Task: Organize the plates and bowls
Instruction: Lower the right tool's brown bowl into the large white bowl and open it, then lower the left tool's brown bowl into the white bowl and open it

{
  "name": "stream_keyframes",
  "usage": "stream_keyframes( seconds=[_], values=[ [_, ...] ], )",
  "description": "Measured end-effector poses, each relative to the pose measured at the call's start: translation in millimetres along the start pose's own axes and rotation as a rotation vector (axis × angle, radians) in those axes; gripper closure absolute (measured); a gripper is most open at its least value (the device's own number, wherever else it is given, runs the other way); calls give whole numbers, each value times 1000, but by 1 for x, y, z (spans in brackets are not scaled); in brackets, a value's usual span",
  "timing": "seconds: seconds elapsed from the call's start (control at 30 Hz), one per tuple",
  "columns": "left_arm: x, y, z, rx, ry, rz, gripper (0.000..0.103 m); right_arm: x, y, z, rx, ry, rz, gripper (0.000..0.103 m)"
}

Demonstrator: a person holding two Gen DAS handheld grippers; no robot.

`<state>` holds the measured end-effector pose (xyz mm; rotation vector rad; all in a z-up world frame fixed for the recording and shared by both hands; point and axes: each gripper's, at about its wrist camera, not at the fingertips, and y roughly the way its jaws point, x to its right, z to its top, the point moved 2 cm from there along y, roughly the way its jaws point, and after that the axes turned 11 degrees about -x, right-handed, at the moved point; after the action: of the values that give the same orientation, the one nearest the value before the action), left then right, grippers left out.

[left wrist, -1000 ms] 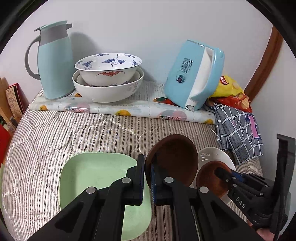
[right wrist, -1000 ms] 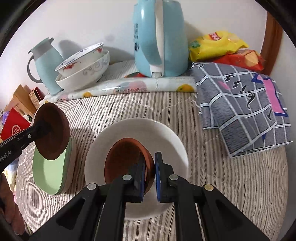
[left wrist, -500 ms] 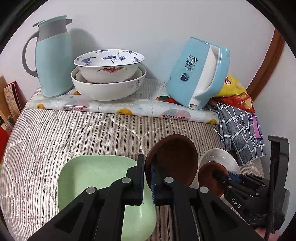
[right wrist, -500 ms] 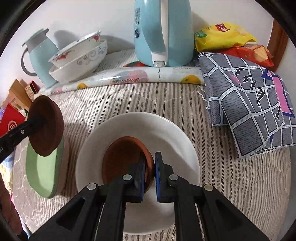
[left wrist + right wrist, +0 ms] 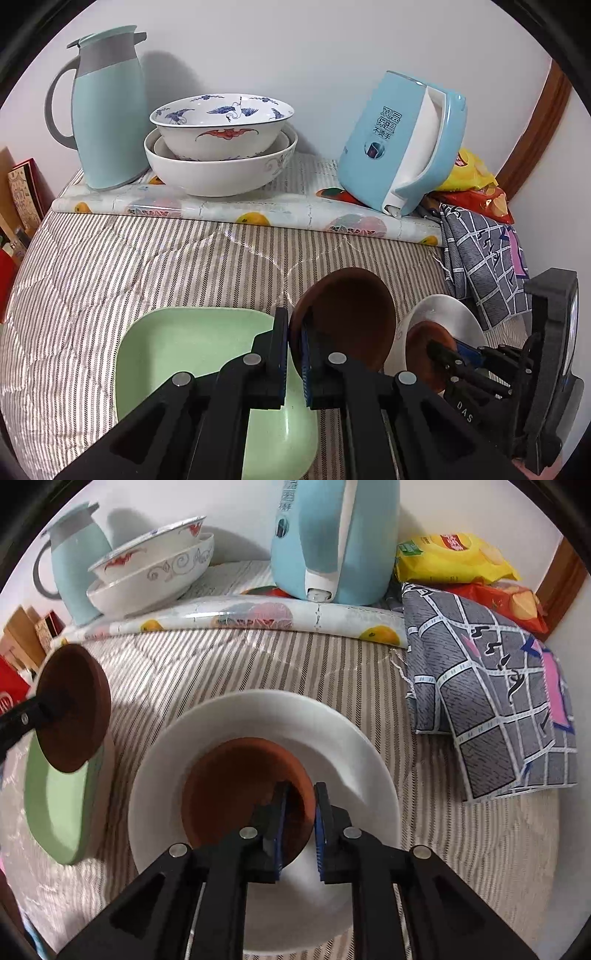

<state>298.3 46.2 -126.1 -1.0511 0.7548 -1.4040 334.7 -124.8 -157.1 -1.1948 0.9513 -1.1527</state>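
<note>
My left gripper (image 5: 294, 332) is shut on the rim of a dark brown dish (image 5: 347, 317) and holds it tilted above the right edge of a green square plate (image 5: 192, 350). The held dish (image 5: 72, 709) and green plate (image 5: 55, 805) also show in the right wrist view. My right gripper (image 5: 298, 797) has its jaws parted around the rim of a second brown dish (image 5: 243, 790), which lies in a white plate (image 5: 332, 731). In the left wrist view that dish (image 5: 424, 347) and white plate (image 5: 450, 314) sit at the right.
At the back, two stacked white bowls (image 5: 221, 147), a light blue jug (image 5: 107, 110) and a tilted blue kettle (image 5: 402, 144) stand on a fruit-print mat (image 5: 258, 206). A grey patterned cloth (image 5: 491, 701) and snack bags (image 5: 450, 561) lie at right. Boxes (image 5: 22, 192) stand at left.
My right gripper's jaws have parted slightly around the brown dish, and it has come lower toward the white plate. My left gripper keeps holding its dish and has shifted a little forward.
</note>
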Motion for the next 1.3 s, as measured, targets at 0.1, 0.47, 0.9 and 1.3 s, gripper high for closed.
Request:
stream_keyframes(
  seconds=[0.1,0.47,0.9,1.3],
  values=[
    [4,-1,-2,0,4,-3,96,0,-2,-4,-3,-6,8,82],
    [22,-12,-9,9,33,-2,96,10,-30,-20,72,20,110,62],
    [67,-6,-15,-15,96,-33,96,65,-71,-50,185,114,112,61],
    [97,20,-20,-70,142,-37,96,105,-67,-69,198,199,109,61]
  ],
)
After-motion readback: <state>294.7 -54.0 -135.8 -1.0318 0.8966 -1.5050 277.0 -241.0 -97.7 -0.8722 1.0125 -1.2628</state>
